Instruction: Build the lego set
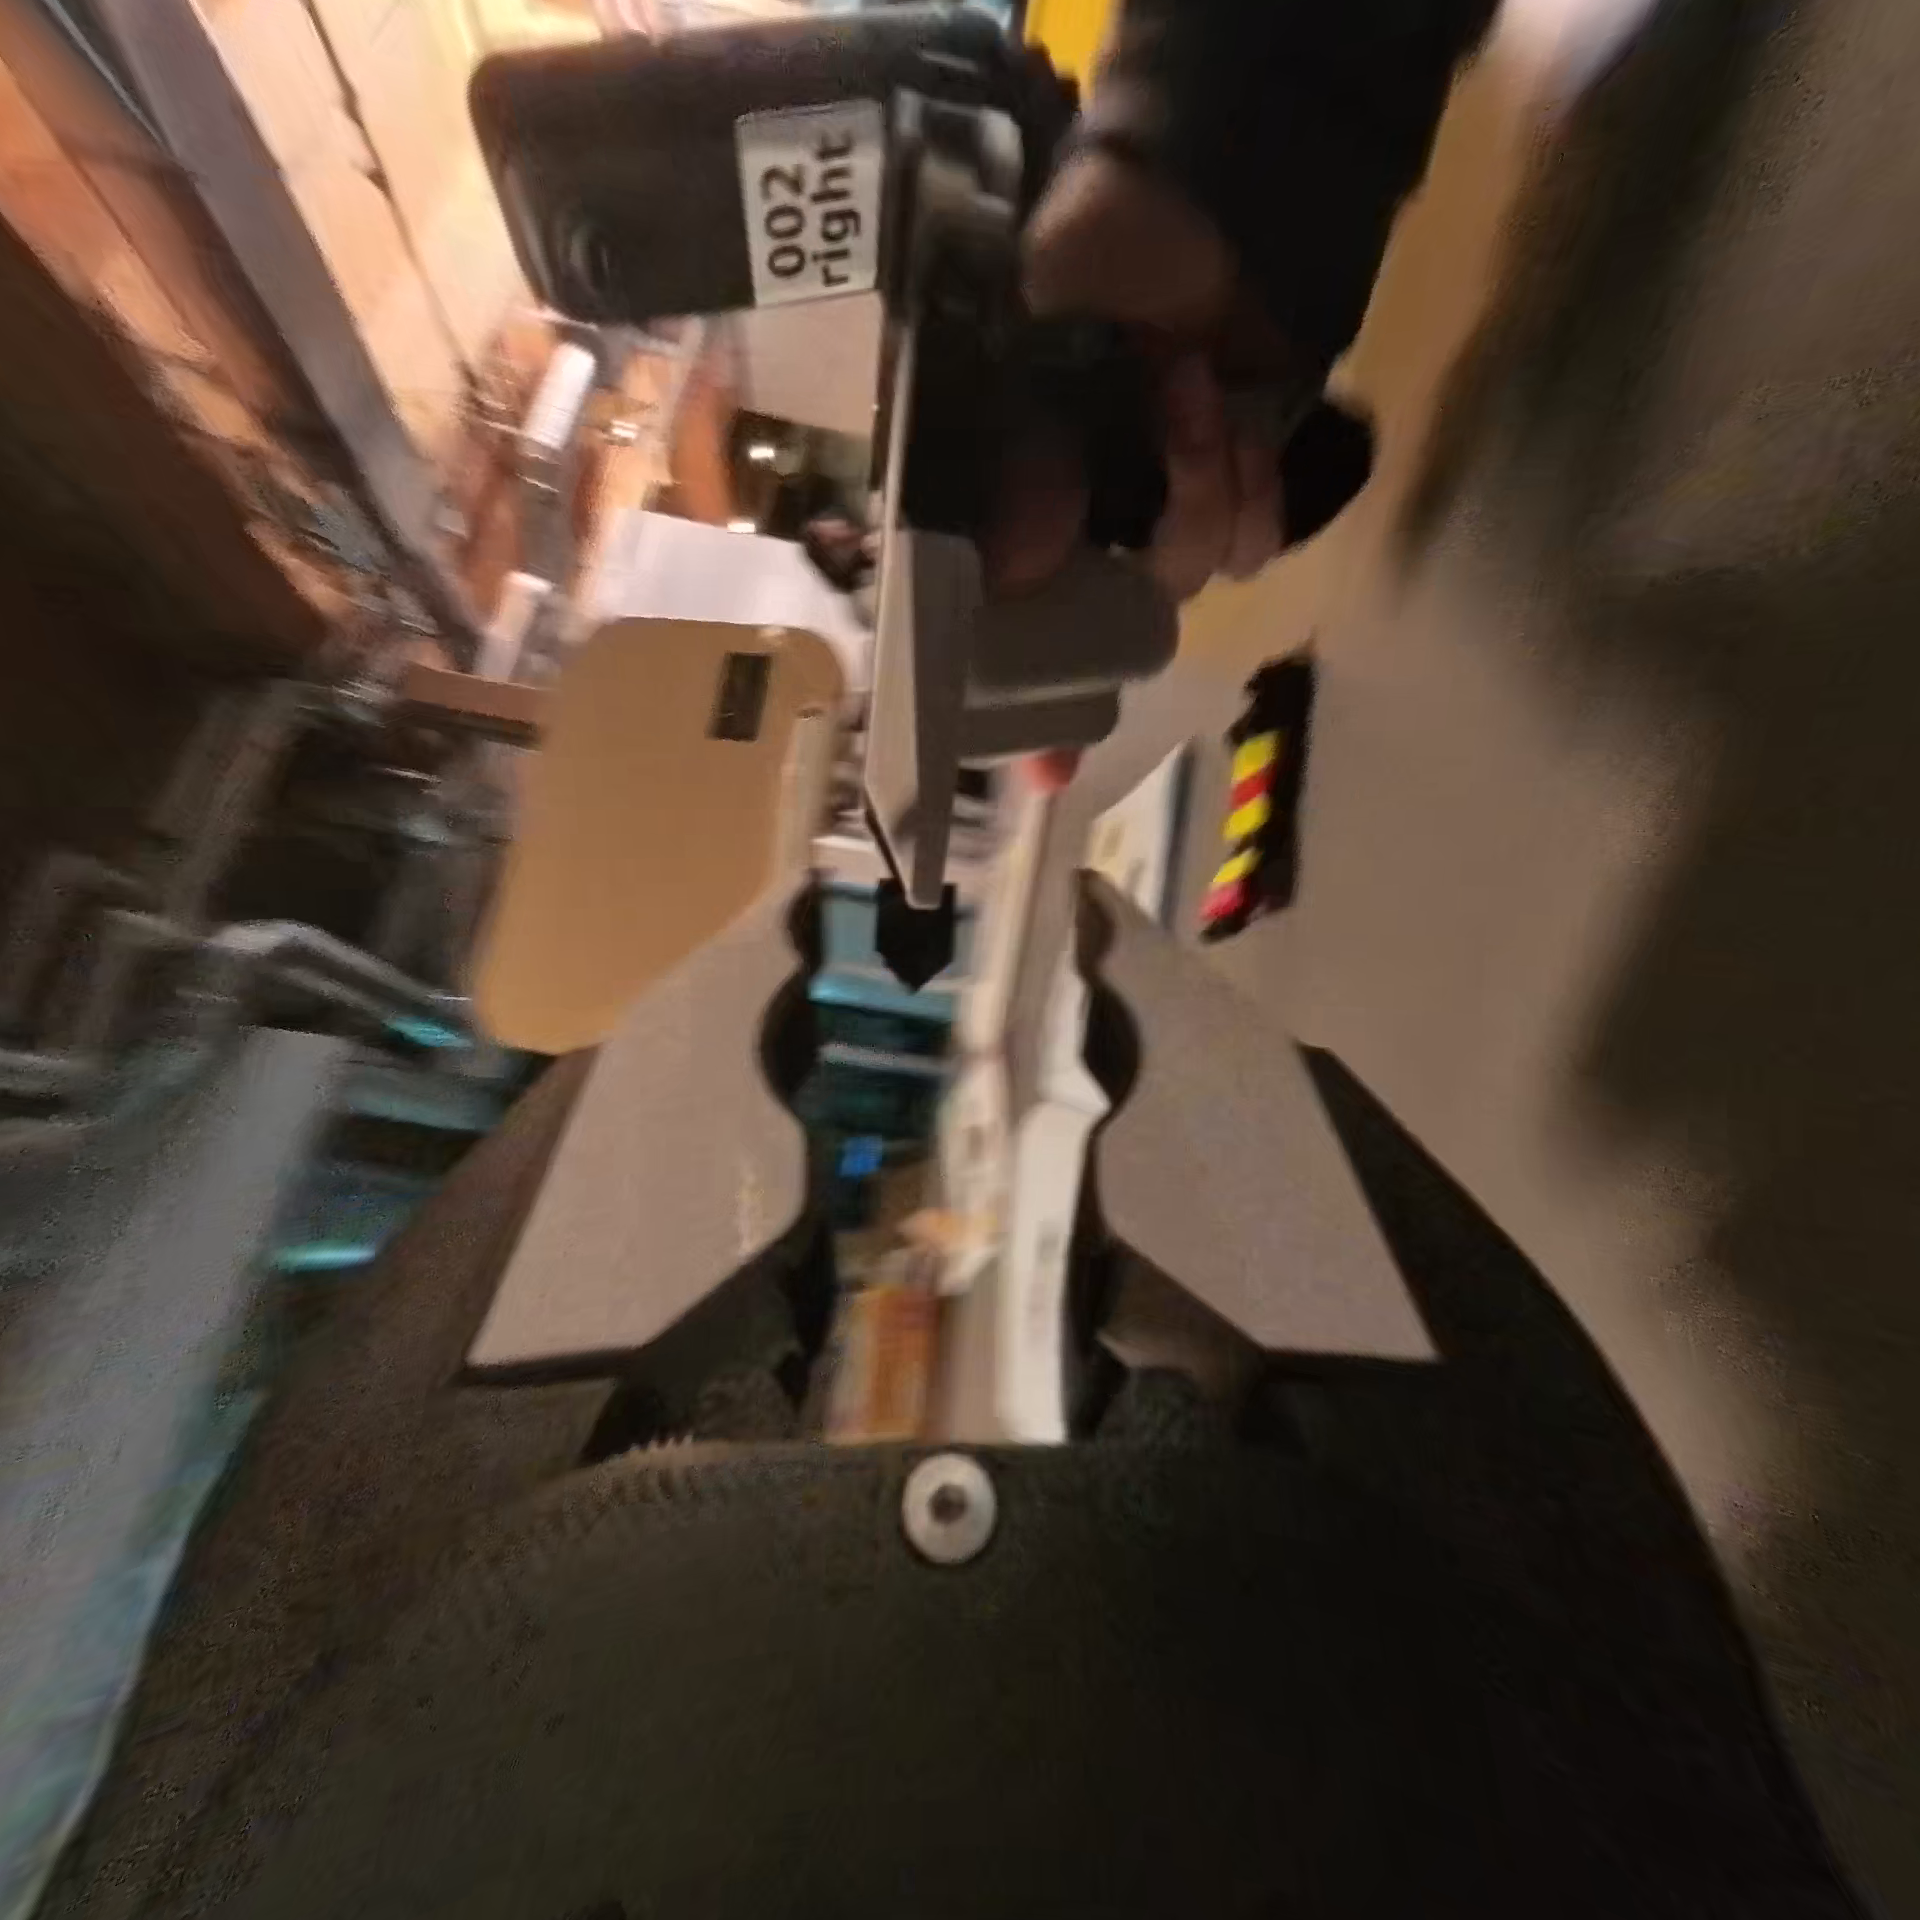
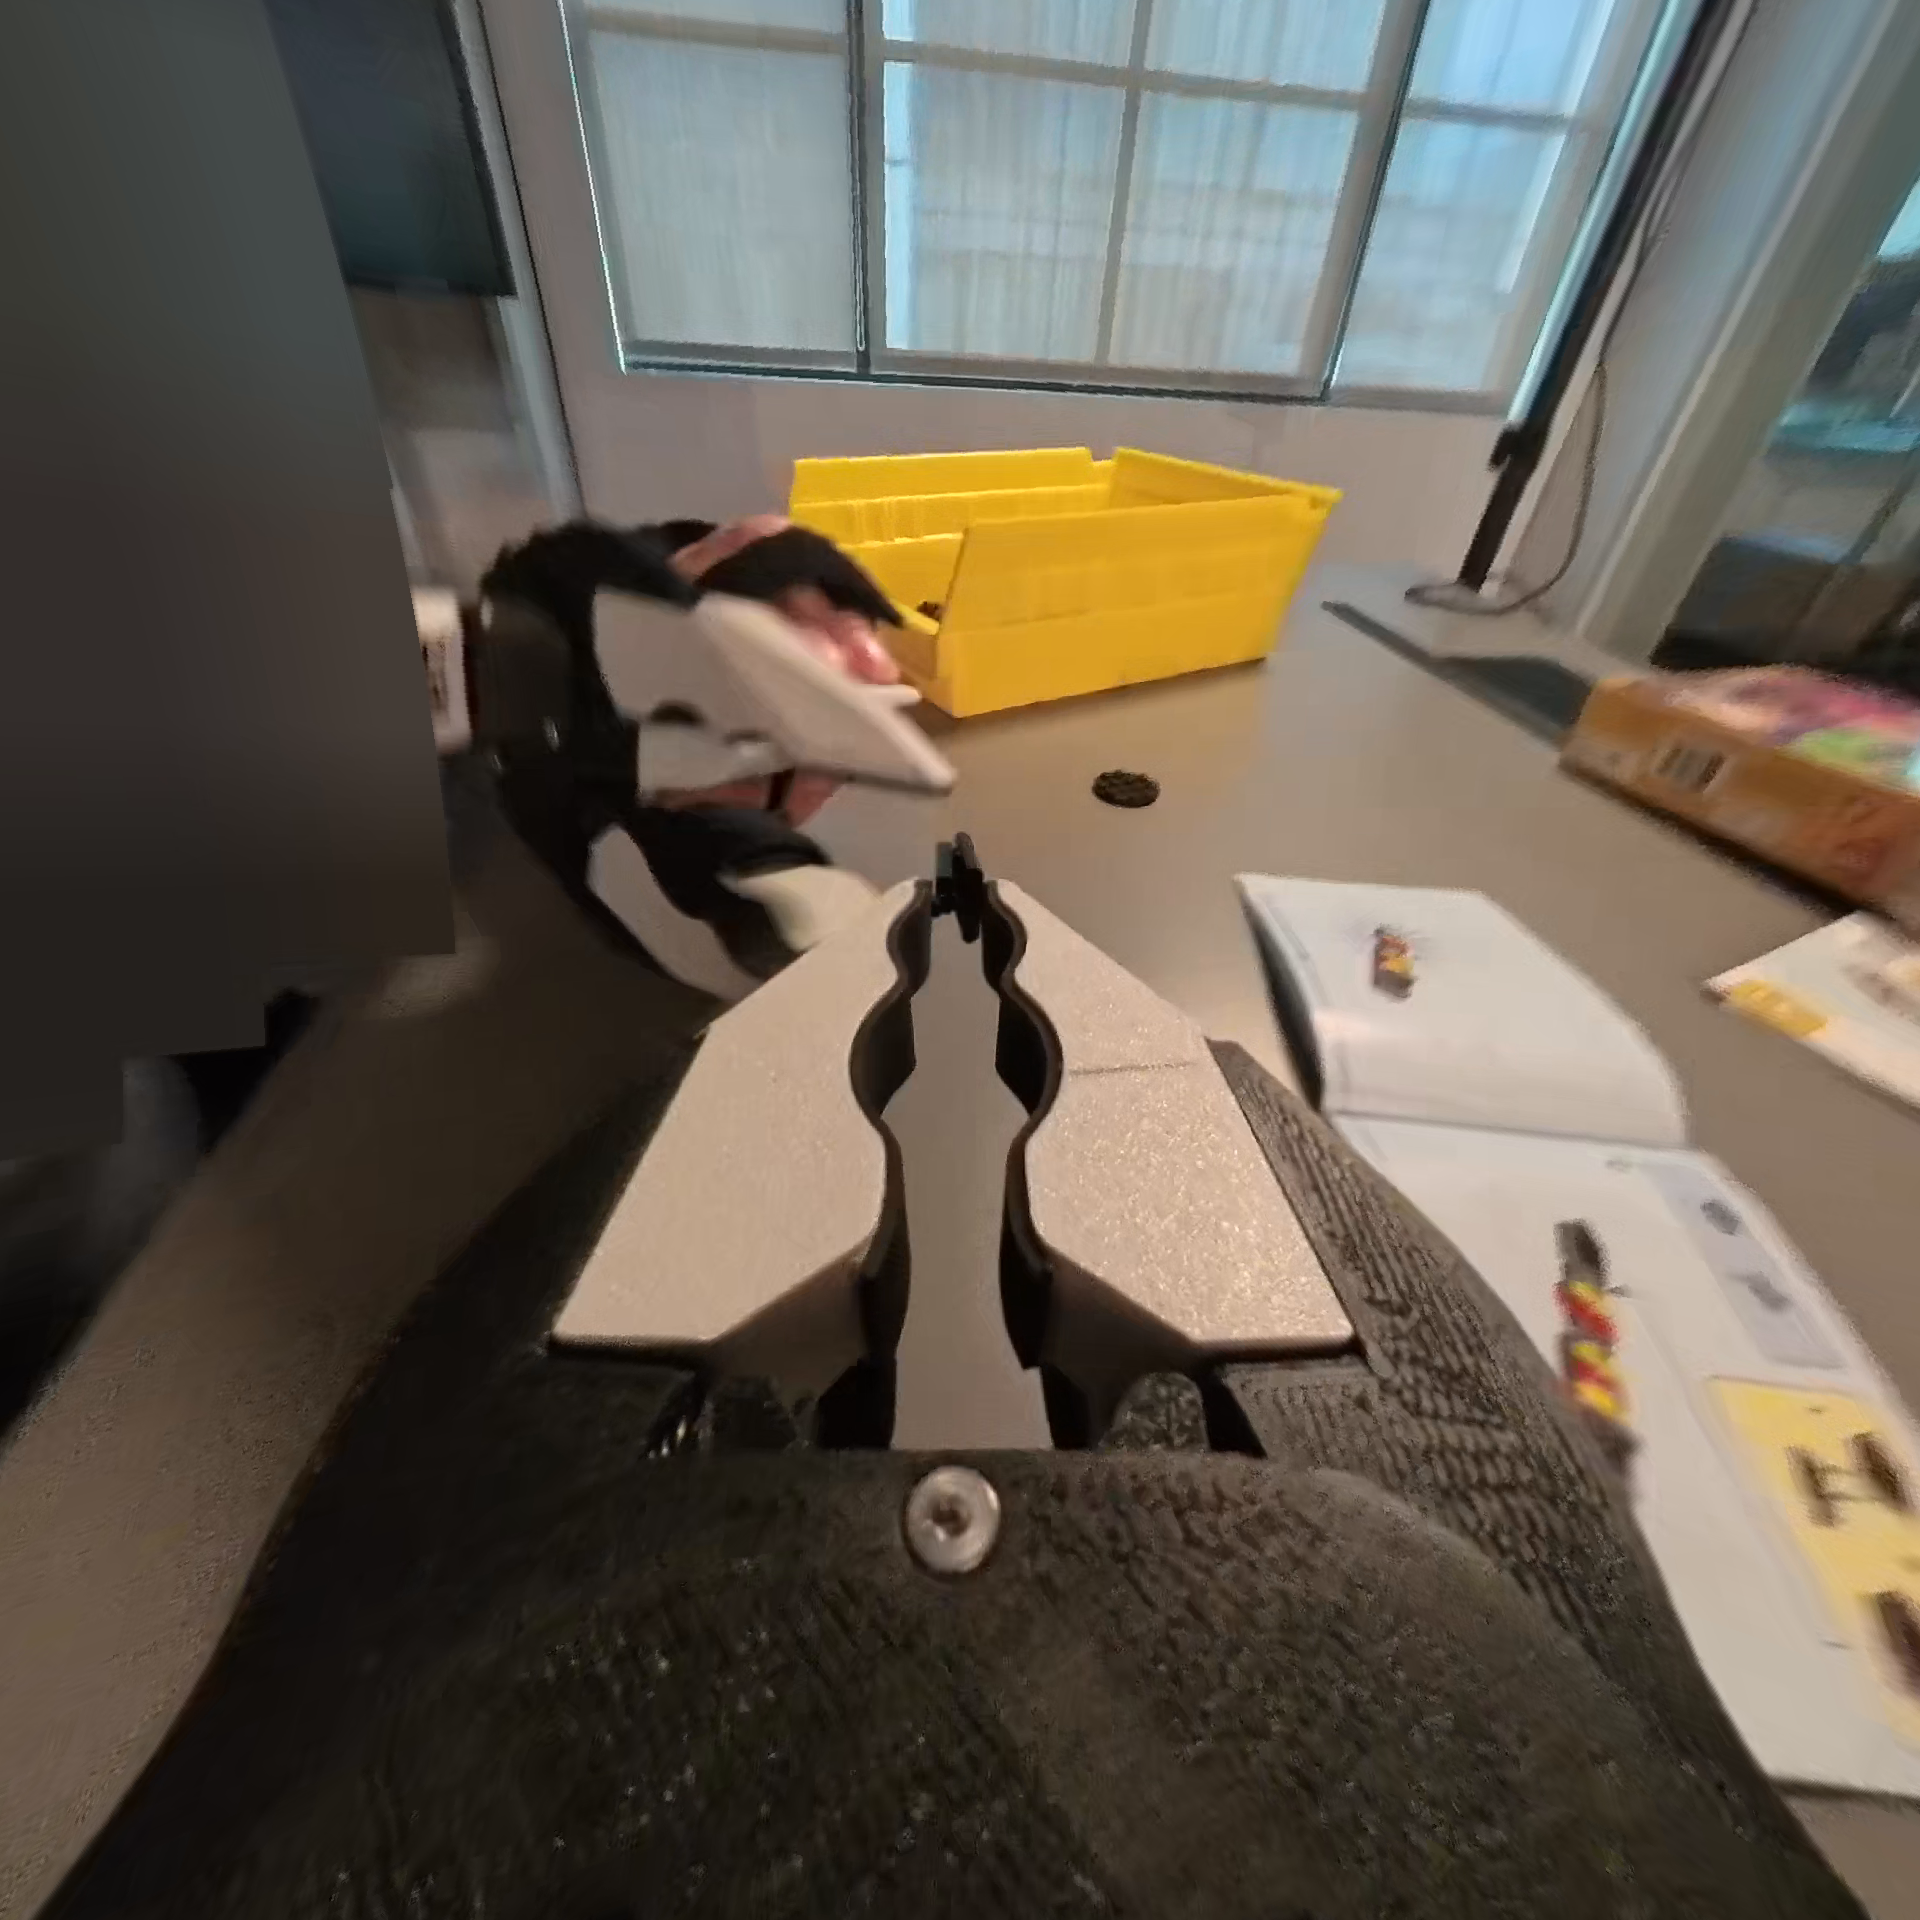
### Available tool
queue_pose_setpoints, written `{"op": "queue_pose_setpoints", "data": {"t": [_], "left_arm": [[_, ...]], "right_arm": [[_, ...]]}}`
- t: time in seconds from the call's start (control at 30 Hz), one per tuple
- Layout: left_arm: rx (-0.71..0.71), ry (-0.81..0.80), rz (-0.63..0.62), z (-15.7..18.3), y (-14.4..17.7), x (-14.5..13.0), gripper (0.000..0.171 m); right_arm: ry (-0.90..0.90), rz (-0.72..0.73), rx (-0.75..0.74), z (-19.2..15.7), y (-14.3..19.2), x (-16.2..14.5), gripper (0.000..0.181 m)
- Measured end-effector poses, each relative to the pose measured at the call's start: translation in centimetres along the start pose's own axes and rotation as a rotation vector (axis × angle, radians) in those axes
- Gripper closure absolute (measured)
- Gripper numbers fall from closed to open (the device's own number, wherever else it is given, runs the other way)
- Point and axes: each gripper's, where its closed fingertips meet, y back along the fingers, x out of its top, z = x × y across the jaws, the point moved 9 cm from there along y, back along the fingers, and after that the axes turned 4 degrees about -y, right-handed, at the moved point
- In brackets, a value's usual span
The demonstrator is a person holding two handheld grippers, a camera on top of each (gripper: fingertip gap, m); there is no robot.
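My right gripper (image 2: 957,902) is shut on a small black lego piece (image 2: 956,871) that sticks out past its fingertips, held above the grey table (image 2: 1299,748). In the blurred left wrist view the same piece (image 1: 914,940) hangs from the right gripper's tip, right in front of my left gripper (image 1: 940,902), which is open and empty. The left gripper also shows at the left of the right wrist view (image 2: 894,743), held by a gloved hand. A black build with red and yellow stripes (image 2: 1590,1330) lies on an open instruction booklet (image 2: 1455,1039).
A yellow bin (image 2: 1122,613) stands at the back of the table. A small round black piece (image 2: 1124,787) lies in front of it. A cardboard lego box (image 2: 1745,769) and more leaflets (image 2: 1849,997) lie at the right. A dark panel (image 2: 187,520) stands at the left. Less than 4 cm separates the two grippers' tips.
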Motion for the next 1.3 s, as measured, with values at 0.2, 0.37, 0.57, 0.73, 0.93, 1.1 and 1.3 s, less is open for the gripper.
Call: {"op": "queue_pose_setpoints", "data": {"t": [0.2, 0.37, 0.57, 0.73, 0.93, 1.1, 1.3], "left_arm": [[-0.321, 0.705, 0.212, -2.8, 0.8, -1.5, 0.119], [-0.297, 0.783, 0.296, -3.3, 1.3, -2.2, 0.142], [-0.292, 0.788, 0.321, -3.4, 1.4, -1.9, 0.154], [-0.315, 0.805, 0.339, -3.3, 1.4, -1.9, 0.165], [-0.354, 0.777, 0.309, -3.2, 1.2, -2.0, 0.166], [-0.418, 0.628, 0.056, -1.3, 0.1, -3.2, 0.166], [-0.537, 0.364, -0.155, 1.6, -0.6, -3.6, 0.166]], "right_arm": [[0.420, 0.106, -0.038, -2.0, 0.6, 0.6, 0.175], [0.460, 0.136, -0.027, -2.4, 0.7, 0.8, 0.174], [0.445, 0.135, -0.004, -2.5, 0.6, 0.7, 0.175], [0.442, 0.123, 0.021, -2.6, 0.5, 0.6, 0.175], [0.424, 0.082, 0.030, -2.4, 0.4, 0.3, 0.174], [0.419, 0.098, -0.188, 0.2, 1.8, 0.4, 0.153], [0.445, 0.017, -0.557, 3.5, 2.9, -0.5, 0.154]]}}
